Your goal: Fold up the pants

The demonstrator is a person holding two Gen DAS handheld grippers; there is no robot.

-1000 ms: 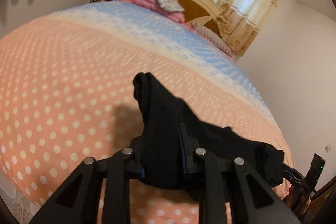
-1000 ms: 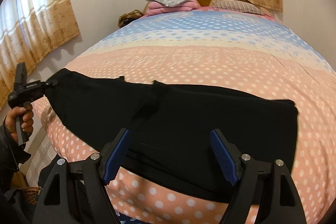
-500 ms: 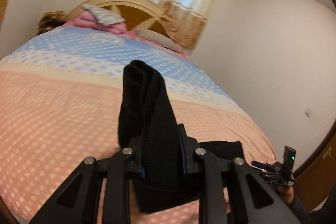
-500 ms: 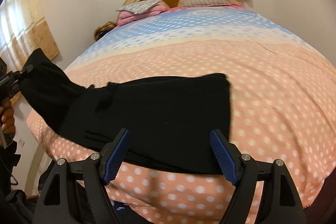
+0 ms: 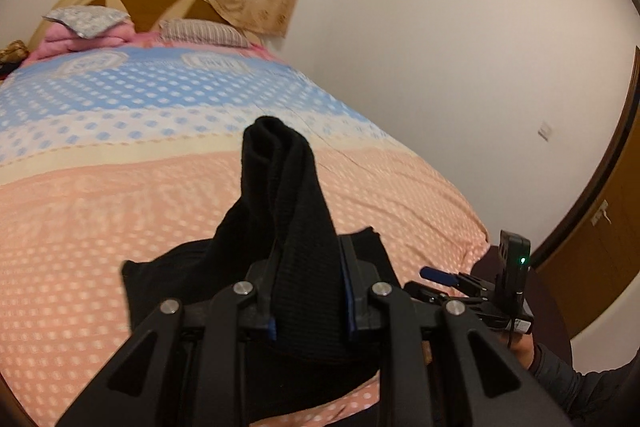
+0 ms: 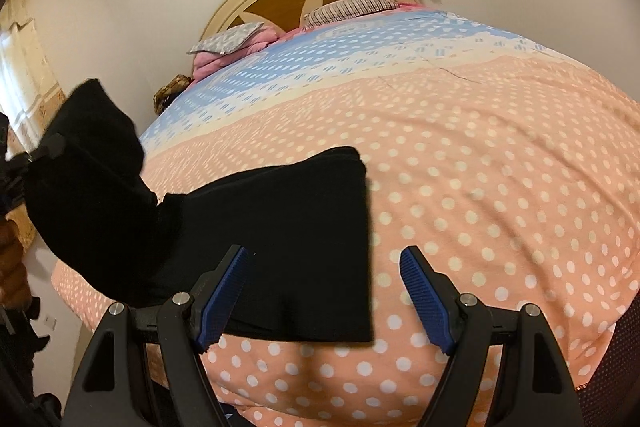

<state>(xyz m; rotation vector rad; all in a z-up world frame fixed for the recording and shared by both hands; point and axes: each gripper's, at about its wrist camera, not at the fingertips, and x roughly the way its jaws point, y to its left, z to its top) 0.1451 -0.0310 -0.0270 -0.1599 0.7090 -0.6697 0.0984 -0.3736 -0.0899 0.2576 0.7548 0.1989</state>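
Two claws working one pair of black pants on the dotted bed: left claw clamping narrow on a bunched, ribbed end, lifting it clear of the cover; right claw hanging wide apart, gripping nothing, just above the flat stack's near edge. Lying crosswise with long axis running left to right, folded part resting flat under and left of the right claw, raised end arching in from the left, so nearer the left hand.
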